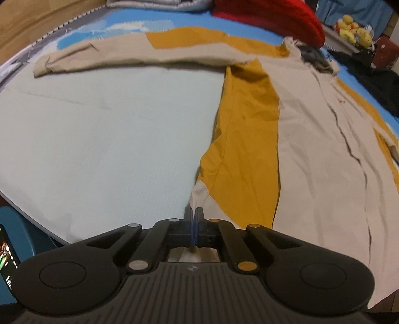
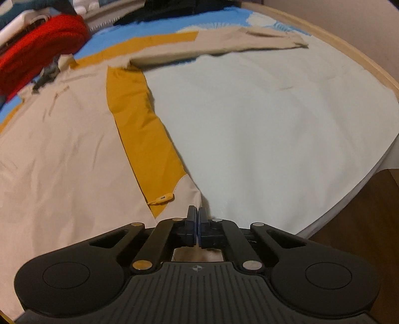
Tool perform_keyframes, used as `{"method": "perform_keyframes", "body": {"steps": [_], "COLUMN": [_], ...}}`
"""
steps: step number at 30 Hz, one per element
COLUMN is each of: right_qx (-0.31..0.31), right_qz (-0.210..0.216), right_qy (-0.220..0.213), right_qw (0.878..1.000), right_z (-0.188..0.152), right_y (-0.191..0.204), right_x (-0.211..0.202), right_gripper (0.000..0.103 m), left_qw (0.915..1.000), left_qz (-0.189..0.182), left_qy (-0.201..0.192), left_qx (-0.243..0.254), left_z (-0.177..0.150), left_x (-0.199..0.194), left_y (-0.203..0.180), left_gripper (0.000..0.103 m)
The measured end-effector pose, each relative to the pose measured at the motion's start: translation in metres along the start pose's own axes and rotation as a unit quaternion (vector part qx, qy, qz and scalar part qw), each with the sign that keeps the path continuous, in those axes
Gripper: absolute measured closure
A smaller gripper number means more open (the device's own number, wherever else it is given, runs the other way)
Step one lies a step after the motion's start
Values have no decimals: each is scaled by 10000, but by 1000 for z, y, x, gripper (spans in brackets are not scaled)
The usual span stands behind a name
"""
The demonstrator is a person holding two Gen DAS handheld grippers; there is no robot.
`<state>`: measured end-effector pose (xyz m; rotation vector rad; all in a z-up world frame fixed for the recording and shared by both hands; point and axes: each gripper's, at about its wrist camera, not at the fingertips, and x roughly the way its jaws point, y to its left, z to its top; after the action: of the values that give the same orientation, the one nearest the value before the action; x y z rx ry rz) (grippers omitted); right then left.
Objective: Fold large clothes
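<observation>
The coat (image 1: 311, 139) lies flat on the bed (image 1: 99, 129), its long axis running away from both tongs, the left tongs (image 1: 193, 214) pinched shut on its near hem corner, the right tongs (image 2: 197, 214) closed at the opposite hem corner.

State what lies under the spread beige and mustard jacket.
The jacket lies on a pale sheet, with blue printed bedding showing past its shoulders. Whatever sits directly beneath the fabric is covered.
</observation>
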<state>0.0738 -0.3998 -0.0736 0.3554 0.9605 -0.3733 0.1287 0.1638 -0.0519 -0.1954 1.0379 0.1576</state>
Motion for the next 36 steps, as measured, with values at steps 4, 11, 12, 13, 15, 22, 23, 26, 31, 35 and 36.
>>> {"method": "perform_keyframes", "body": {"steps": [4, 11, 12, 13, 15, 22, 23, 26, 31, 35, 36], "right_qx": [70, -149, -221, -301, -378, -1026, -1071, -1024, -843, -679, -636], "right_qz": [101, -251, -431, -507, -395, 27, -30, -292, -16, 356, 432], "right_qy": [-2, 107, -103, -268, -644, -300, -35, 265, -1065, -2168, -2380], "right_qw": [9999, 9995, 9988, 9979, 9964, 9943, 9942, 9940, 9907, 9732, 9682], "right_z": [2, 4, 5, 6, 10, 6, 3, 0, 12, 20, 21], "right_y": [-2, 1, 3, 7, 12, 40, 42, 41, 47, 53, 55], "right_x": [-18, -16, -20, -24, -32, -7, 2, 17, -23, -63, -70], "right_gripper": [103, 103, 100, 99, 99, 97, 97, 97, 97, 97, 97], "left_qw": [9997, 9985, 9982, 9978, 9970, 9933, 9943, 9958, 9915, 9840, 9822], "left_qz": [156, 357, 221, 67, -303, -254, -348, -535, -654, -533, -478], "left_qy": [111, -136, -330, -424, -297, 715, 580, 130, -679, -1472, -1625], "left_qx": [114, 386, 442, 505, 650, 872, 823, 730, 901, 849, 807], "left_z": [-5, 5, 8, 9, 8, -2, 1, 8, 16, 14, 18], "left_x": [-6, -6, -12, -15, -11, 21, 16, -1, -23, -48, -51], "left_y": [0, -15, -19, -24, -34, -48, -48, -49, -65, -76, -76], "left_gripper": [103, 91, 90, 88, 82, 61, 61, 59, 57, 41, 41]}}
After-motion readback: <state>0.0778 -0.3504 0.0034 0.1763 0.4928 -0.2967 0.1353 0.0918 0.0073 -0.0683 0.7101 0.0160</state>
